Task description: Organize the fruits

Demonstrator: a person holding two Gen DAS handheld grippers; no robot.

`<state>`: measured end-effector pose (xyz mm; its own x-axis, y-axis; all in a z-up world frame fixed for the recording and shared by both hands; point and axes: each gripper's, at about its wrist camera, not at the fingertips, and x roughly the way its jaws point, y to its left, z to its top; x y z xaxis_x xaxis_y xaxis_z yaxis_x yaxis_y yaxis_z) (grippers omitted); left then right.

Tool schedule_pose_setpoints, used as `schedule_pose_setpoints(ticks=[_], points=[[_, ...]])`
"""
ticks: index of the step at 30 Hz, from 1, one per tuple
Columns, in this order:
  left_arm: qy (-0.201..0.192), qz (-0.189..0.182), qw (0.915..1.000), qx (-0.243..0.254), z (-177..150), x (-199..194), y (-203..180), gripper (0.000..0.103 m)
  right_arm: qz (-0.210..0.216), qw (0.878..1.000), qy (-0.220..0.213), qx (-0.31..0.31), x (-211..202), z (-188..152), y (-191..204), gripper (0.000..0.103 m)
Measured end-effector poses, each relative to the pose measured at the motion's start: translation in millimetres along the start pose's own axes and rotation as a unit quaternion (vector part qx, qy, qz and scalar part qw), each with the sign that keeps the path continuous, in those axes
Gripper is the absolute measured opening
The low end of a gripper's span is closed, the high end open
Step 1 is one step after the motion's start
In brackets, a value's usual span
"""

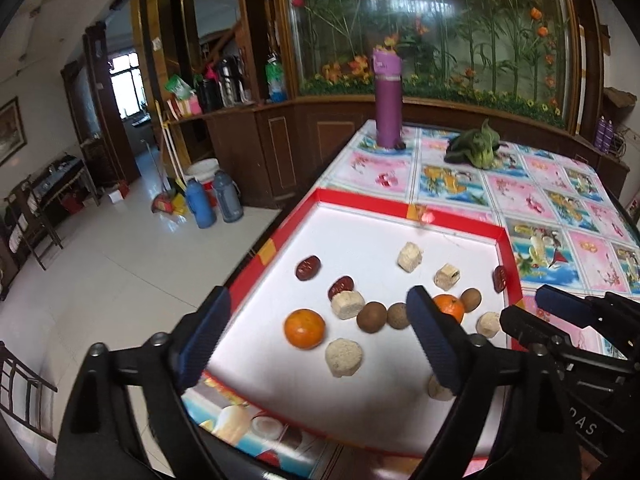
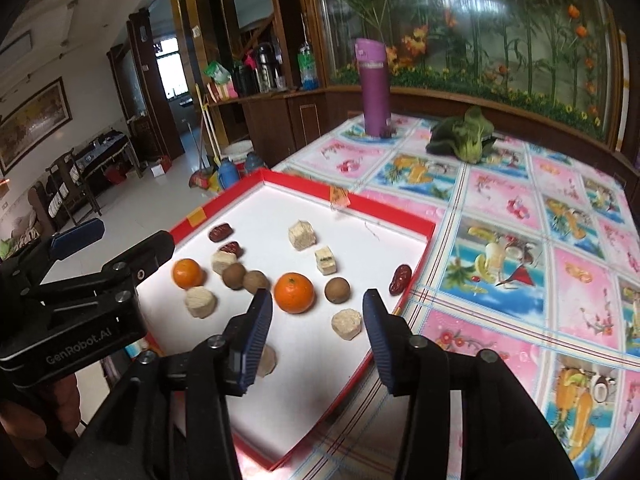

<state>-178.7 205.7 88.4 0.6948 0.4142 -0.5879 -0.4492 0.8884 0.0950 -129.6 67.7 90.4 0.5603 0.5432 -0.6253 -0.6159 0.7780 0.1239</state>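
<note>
Glossy cardboard tray [image 1: 414,209], glossy plastic tablecloth [image 2: 500,208], matt biscuits [image 1: 344,357]

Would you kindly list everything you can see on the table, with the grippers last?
tray: one, red rim, white floor, near corner of the table.
oranges: two, orange, in the tray.
dates: three, dark red, two at the tray's far left, one by its right rim.
round brown fruits: three, brown, mid tray.
pale cakes: seven, beige, scattered in the tray.
bottle: one, purple, far end of the table.
leafy greens: one bunch, green, right of the bottle.
tablecloth: one, pink and blue pictures.
left gripper: open, empty.
right gripper: open, empty.
</note>
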Motion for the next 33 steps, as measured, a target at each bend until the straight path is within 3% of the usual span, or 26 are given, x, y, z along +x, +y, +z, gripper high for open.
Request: schedule_pose_setpoints(ticks=[4,15,26,33], points=[[-0.017,0.001,0.9999,-0.001,0,-23,0,0.100,0.004,1.000,-0.018,0.000,-23,-2,6,0.054],[-0.047,0.034,0.9983,0.006,-11,-81,1,0.103,0.003,0.996,-0.090,0.004,-81,-13,15,0.078],[-0.077,0.045,0.9960,-0.001,-18,-128,8,0.103,0.006,0.992,-0.125,0.028,-118,-23,14,0.083],[-0.082,0.049,0.9953,-0.016,-22,-143,14,0.103,-0.009,0.989,-0.147,0.010,-137,-27,25,0.083]])
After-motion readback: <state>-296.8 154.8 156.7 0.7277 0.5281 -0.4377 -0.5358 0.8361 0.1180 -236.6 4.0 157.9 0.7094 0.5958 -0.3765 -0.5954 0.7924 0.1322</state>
